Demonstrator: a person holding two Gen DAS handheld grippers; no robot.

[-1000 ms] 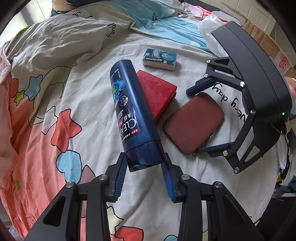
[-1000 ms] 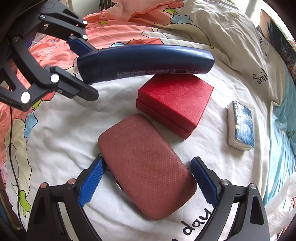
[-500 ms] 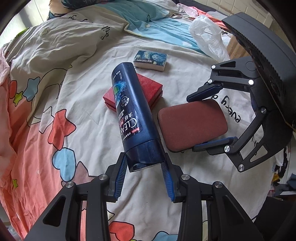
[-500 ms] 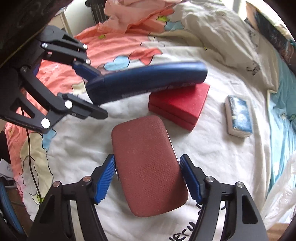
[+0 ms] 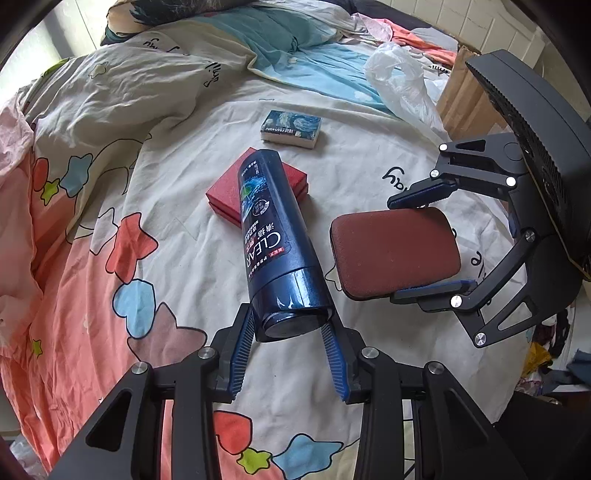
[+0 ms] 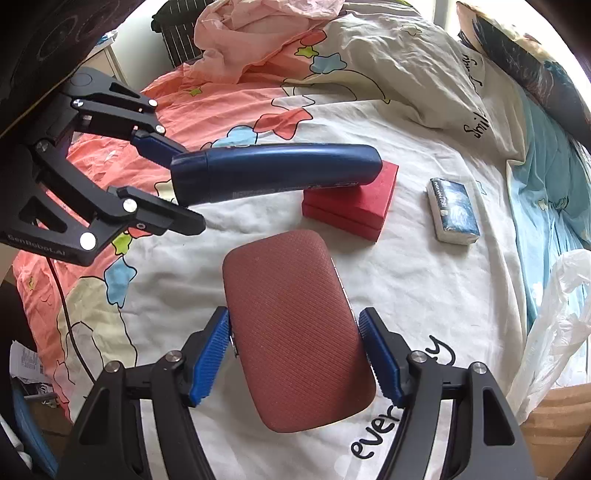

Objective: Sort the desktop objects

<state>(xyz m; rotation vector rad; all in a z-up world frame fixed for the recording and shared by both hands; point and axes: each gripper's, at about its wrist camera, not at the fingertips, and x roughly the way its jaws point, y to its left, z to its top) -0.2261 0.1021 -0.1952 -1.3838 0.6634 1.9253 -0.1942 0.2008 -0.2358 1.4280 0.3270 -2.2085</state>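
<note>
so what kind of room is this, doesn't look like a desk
Most likely a bedroom: the things lie on a bed's cartoon-print quilt, with a pillow at its head and loose clothes beside it.

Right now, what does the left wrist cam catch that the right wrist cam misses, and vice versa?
Left wrist only: the shampoo bottle's printed label and flat cap end, and the right claw seen from the side, shut on the maroon case.

Right wrist only: the case's textured top, a pink cloth and a radiator.

Both: bottle in the left claw, case, red box, tissue pack, plastic bag.
</note>
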